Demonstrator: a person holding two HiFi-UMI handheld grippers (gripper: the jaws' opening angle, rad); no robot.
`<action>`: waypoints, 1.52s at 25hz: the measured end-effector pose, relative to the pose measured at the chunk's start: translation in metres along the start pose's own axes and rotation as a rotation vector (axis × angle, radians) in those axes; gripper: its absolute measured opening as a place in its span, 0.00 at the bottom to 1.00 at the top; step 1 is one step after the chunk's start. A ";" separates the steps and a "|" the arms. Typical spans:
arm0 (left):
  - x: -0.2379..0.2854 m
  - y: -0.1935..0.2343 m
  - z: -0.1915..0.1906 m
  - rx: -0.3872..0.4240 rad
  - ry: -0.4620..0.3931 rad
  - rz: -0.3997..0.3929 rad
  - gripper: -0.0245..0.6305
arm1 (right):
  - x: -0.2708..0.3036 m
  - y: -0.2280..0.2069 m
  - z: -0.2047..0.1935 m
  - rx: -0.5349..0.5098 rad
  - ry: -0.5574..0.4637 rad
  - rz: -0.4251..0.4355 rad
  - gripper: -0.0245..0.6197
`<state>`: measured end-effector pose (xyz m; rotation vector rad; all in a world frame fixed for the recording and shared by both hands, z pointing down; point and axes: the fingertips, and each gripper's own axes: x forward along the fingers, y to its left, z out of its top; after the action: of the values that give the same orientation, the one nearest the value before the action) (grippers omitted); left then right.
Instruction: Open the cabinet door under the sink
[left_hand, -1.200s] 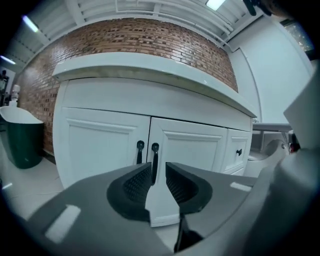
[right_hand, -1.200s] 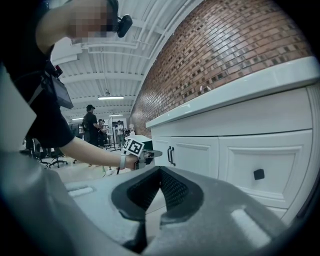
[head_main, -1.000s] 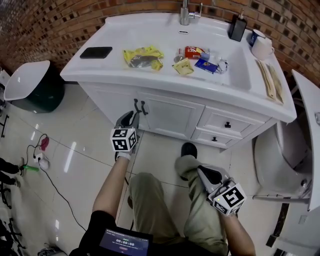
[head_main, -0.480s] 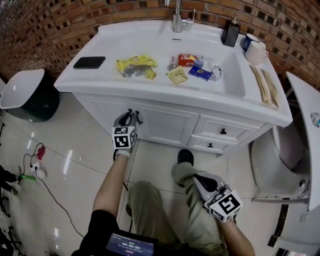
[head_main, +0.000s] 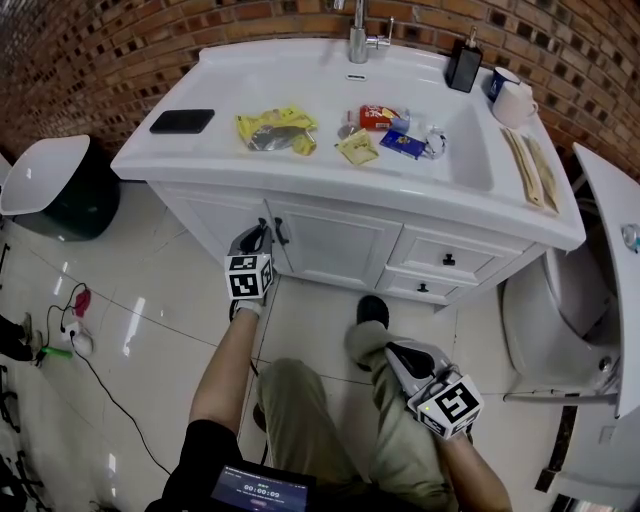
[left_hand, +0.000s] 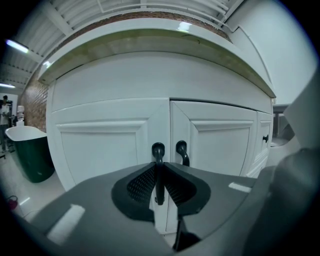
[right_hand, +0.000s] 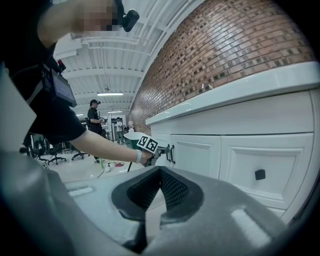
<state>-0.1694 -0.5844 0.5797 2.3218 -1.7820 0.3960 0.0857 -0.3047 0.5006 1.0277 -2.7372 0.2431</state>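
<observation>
Two grippers are seen in the head view. The left gripper (head_main: 257, 240) is held out at the white cabinet under the sink top (head_main: 330, 176), its tips at the seam where the left door (head_main: 220, 225) meets the right door (head_main: 335, 243). Both doors lie flush with the cabinet front, so the cabinet is shut. The right gripper (head_main: 398, 352) is held low and well apart from the cabinet, over the person's bent leg (head_main: 385, 440). On the sink top a black phone (head_main: 182, 121), a yellow packet (head_main: 276, 128) and some small packets are laid out, with a faucet (head_main: 358, 40) at the back and a mug (head_main: 518, 100) at the right end. Two drawers with black knobs are set to the right of the doors.

In the left gripper view the jaws are seen pressed together on the left door's black handle (left_hand: 158, 150), the bar of which runs upright between the ribbed pads. The right door's handle (left_hand: 181, 152) stands just beside it, untouched. A thin dark seam is seen between the two shut doors.

In the right gripper view the jaws are pressed together with nothing between them. Beyond them the cabinet front is seen from the side, with a drawer knob (right_hand: 259, 174) near and the left gripper at the door handles farther off.
</observation>
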 end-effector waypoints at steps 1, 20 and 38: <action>-0.003 0.000 -0.001 -0.002 -0.003 0.001 0.13 | 0.001 0.001 0.000 -0.003 0.001 0.002 0.02; -0.068 0.011 -0.025 -0.018 0.000 -0.026 0.13 | 0.049 0.049 0.001 -0.045 0.041 0.076 0.02; -0.131 0.039 -0.051 0.017 0.016 -0.071 0.12 | 0.125 0.126 -0.007 -0.091 0.111 0.187 0.02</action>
<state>-0.2441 -0.4592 0.5849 2.3794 -1.6895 0.4191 -0.0889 -0.2885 0.5286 0.7139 -2.7159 0.1966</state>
